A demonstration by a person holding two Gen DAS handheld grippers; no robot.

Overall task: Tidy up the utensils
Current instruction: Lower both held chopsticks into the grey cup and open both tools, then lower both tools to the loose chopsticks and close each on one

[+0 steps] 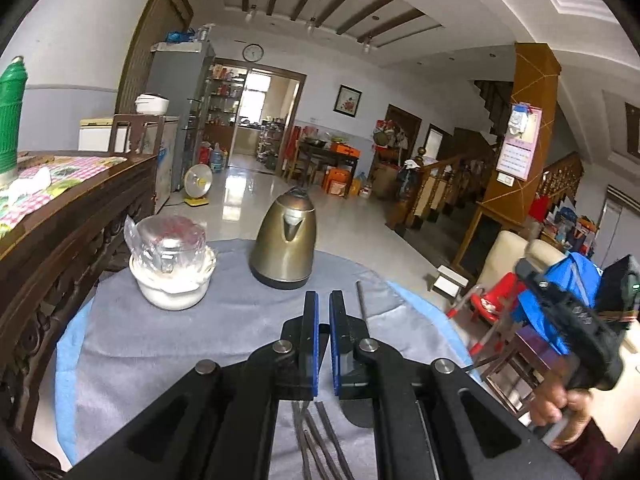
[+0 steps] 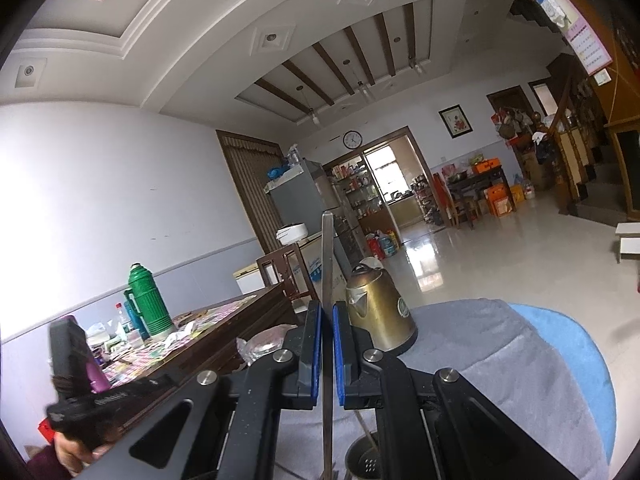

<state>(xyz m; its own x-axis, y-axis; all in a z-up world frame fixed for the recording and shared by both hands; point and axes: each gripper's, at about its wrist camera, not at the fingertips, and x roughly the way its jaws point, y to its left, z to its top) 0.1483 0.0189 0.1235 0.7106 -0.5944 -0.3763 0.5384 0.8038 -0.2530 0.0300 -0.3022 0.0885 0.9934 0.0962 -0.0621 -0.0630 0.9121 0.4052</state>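
The right gripper [image 2: 327, 312] was pinching a flat metal utensil [image 2: 327, 256] that ran straight up past its fingertips and down toward a perforated holder [image 2: 362, 462] just below them, probably lined up for dropping in. The left gripper [image 1: 324, 300] had its fingers pressed together on nothing, with spare chopsticks [image 1: 320, 440] lying on the grey cloth [image 1: 180, 340] beneath. The kettle [image 2: 380, 312] had a green logo, too small to read.

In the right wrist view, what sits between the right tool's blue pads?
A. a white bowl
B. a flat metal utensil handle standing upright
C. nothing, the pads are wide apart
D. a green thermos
B: the right tool is shut on a thin flat metal handle that rises above its pads.
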